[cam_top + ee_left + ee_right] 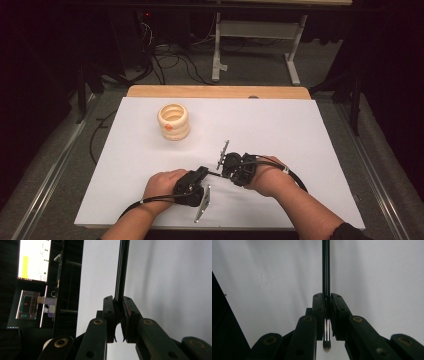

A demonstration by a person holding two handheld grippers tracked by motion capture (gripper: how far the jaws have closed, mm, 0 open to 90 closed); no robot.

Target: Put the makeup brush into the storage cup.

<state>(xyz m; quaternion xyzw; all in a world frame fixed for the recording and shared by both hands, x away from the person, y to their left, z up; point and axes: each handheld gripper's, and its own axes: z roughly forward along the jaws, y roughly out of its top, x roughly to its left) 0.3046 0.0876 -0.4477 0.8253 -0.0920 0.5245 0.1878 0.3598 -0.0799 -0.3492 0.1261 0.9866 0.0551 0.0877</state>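
Observation:
A thin black brush (215, 173) spans the short gap between my two grippers near the front middle of the white sheet (280, 130). My left gripper (204, 172) is shut on its black handle (121, 270), which runs up and away from the jaws. My right gripper (226, 172) is shut on the same brush (326, 265) just past its silver ferrule. The small bristle tip (326, 346) pokes back toward that camera. In their own views, the left gripper (119, 301) and the right gripper (326, 297) both have their jaws pressed tight on the brush.
A cream ribbed ring-shaped holder (173, 121) with an orange spot stands at the back left of the sheet. The wooden table edge (215, 91) lies behind it. Cables and a white table frame (260, 35) are on the floor beyond. Lit monitors (33, 260) glow at the left.

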